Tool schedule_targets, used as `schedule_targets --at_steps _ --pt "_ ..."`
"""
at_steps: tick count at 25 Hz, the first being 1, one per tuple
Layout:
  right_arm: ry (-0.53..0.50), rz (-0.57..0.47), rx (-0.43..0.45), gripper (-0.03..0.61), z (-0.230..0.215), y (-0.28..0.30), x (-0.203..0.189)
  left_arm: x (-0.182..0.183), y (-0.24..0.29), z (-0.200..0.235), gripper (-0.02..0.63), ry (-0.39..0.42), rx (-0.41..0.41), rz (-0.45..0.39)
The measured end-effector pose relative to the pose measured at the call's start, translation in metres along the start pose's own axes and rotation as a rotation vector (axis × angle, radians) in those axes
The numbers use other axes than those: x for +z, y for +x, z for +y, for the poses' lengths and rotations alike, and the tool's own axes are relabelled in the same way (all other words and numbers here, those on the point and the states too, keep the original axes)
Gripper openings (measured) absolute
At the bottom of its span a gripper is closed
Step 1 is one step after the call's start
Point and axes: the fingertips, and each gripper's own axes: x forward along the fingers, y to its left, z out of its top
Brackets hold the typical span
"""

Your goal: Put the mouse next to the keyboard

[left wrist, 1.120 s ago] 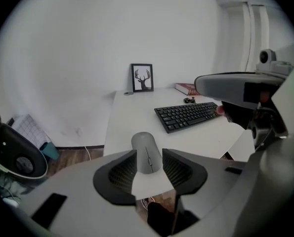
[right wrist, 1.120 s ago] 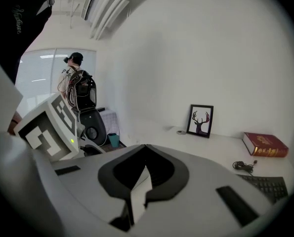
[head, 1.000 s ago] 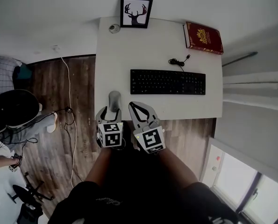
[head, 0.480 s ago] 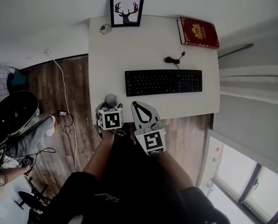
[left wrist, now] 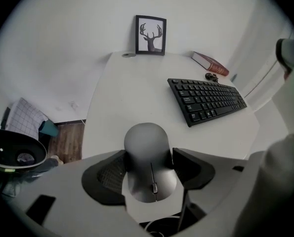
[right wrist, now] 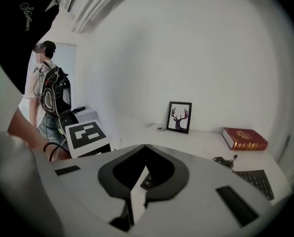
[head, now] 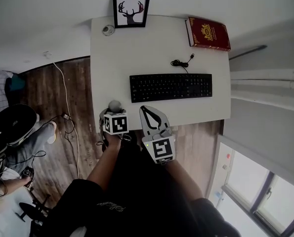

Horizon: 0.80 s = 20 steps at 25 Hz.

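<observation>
- Left gripper (left wrist: 147, 169) astride mouse (left wrist: 146, 142), jaws wide, just closing in, likely to carry it beside keyboard (head: 170, 87).
- Right gripper (right wrist: 146, 146) closed, empty, held clear.

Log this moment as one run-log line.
left gripper: jaws just opened wide, mouse between them | right gripper: shut, empty | task: mouse not yet beside keyboard

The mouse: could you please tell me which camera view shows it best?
The left gripper view: the mouse fills the centre, close up, with its top and scroll wheel clear. The head view shows only a small grey part of it. The right gripper view does not show it.
</observation>
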Motion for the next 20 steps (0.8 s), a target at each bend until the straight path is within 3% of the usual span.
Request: schedule_targets --at_steps 10,20 --pt "-0.009 0.01 0.017 0.02 0.006 0.006 -0.002 -0.008 -0.002 -0.001 0.285 0.062 -0.057 -0.007" --pt "-0.006 0.017 0.013 0.02 0.015 0.011 -0.004 0.004 -0.021 -0.002 0.284 0.177 -0.061 -0.103"
